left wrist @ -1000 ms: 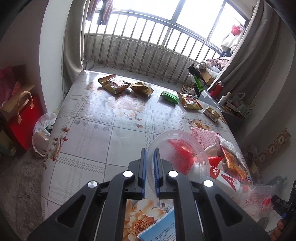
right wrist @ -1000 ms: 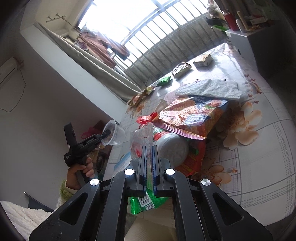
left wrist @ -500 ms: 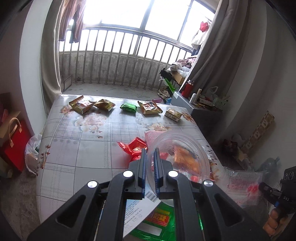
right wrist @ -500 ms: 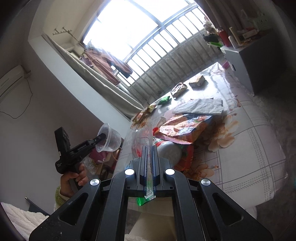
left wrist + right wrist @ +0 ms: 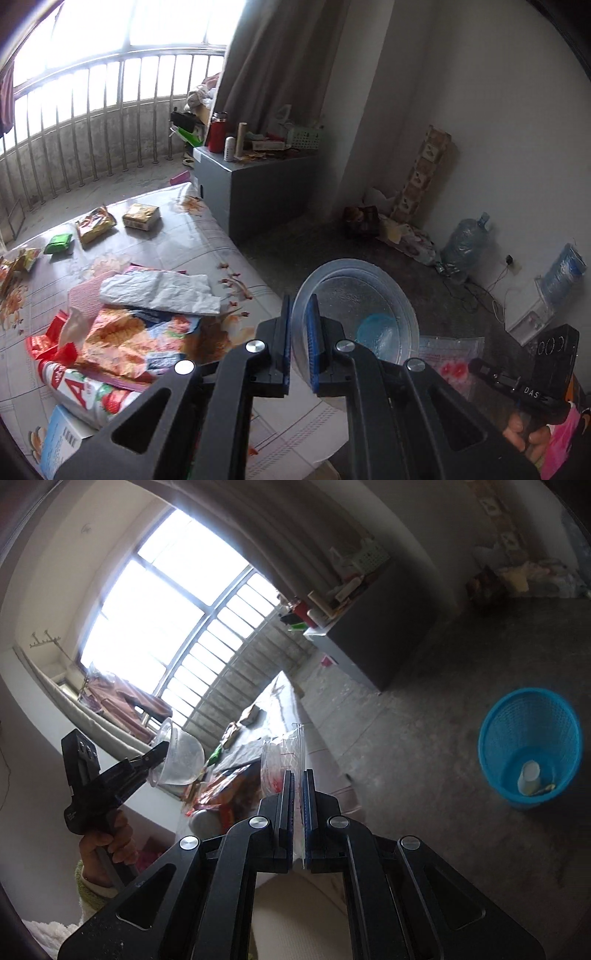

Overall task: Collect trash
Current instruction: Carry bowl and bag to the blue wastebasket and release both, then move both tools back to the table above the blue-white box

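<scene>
1. Both views have swung off the littered table (image 5: 236, 273) since a second ago — where the window and the spread of wrappers filled the frames, bare floor and wall now take the right half of each.

2. The left gripper (image 5: 300, 332) stays clamped on the rim of the clear plastic cup (image 5: 365, 317), low and centre in its own view; the cup is clear of the table, over the dark floor. In the right wrist view the same cup (image 5: 181, 757) shows at mid left, tipped, pinched at its edge.

3. The right gripper (image 5: 298, 805) keeps its jaws together on a clear plastic bag (image 5: 282, 760) with red print, which stands up from the fingers at centre frame.

4. New in sight — the blue mesh basket (image 5: 530, 746) on the floor at the right edge of the right wrist view, with a small white cup (image 5: 529, 777) already lying in its bottom.

5. The turn reads as the carry leg: both pieces are lifted and headed for the basket, neither yet over it.

6. Plenty remains — a white crumpled sheet (image 5: 159, 291), the orange snack bag (image 5: 125, 339) and the packets (image 5: 96, 223) at upper left lie on the table.
</scene>
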A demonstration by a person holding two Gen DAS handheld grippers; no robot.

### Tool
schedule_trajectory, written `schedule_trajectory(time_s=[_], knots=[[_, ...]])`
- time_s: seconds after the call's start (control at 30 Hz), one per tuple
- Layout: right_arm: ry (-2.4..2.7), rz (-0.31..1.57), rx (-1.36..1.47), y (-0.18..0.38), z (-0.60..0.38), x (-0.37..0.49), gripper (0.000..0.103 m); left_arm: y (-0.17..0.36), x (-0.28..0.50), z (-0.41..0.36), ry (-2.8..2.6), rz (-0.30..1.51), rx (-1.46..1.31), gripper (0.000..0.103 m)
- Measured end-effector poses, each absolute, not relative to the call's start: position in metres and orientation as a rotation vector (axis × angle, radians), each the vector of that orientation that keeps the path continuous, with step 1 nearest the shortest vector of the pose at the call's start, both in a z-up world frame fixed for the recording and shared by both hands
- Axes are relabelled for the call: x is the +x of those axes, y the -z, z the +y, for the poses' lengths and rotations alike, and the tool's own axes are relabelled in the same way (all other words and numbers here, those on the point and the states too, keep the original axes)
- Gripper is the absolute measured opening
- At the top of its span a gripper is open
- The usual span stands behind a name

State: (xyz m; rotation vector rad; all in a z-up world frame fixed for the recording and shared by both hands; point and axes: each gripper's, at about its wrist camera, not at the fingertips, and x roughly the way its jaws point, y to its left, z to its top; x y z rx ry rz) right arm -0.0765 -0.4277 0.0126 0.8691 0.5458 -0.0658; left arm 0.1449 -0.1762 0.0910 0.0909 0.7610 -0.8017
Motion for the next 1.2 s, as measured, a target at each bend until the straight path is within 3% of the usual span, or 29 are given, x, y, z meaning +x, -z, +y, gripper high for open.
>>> schedule_trajectory(time_s=[0.2, 0.4, 0.6, 0.67, 0.7, 0.73, 0.77, 0.8, 0.87, 0.93, 1.2], knots=[[0.44, 0.568, 0.902, 0.031, -0.496, -0.121, 0.003, -0.045, 0.131, -0.331, 0.917, 0.868, 0.26, 0.007], [0.636, 0.596, 1.037, 0.091, -0.545, -0.134, 0.003, 0.042, 0.117, -0.461, 0.938, 1.019, 0.438, 0.007], [0.746, 0.647, 1.134, 0.15, -0.586, -0.117, 0.003, 0.121, 0.115, -0.537, 0.916, 1.137, 0.534, 0.008], [0.767, 0.654, 1.143, 0.166, -0.595, -0.112, 0.008, 0.137, 0.118, -0.551, 0.906, 1.142, 0.532, 0.008], [0.779, 0.657, 1.154, 0.175, -0.602, -0.108, 0.011, 0.144, 0.121, -0.557, 0.902, 1.152, 0.526, 0.014], [0.782, 0.66, 1.16, 0.183, -0.608, -0.103, 0.023, 0.151, 0.126, -0.561, 0.9, 1.175, 0.517, 0.03], [0.784, 0.664, 1.163, 0.191, -0.613, -0.099, 0.043, 0.156, 0.13, -0.565, 0.891, 1.201, 0.51, 0.041], [0.799, 0.677, 1.157, 0.197, -0.614, -0.097, 0.05, 0.161, 0.133, -0.567, 0.874, 1.213, 0.502, 0.049], [0.839, 0.716, 1.139, 0.204, -0.614, -0.094, 0.051, 0.161, 0.134, -0.565, 0.863, 1.21, 0.477, 0.05], [0.838, 0.723, 1.146, 0.208, -0.611, -0.097, 0.051, 0.158, 0.134, -0.559, 0.881, 1.205, 0.457, 0.057], [0.811, 0.694, 1.074, 0.179, -0.585, -0.12, 0.061, 0.106, 0.123, -0.541, 0.936, 1.134, 0.401, 0.061]])
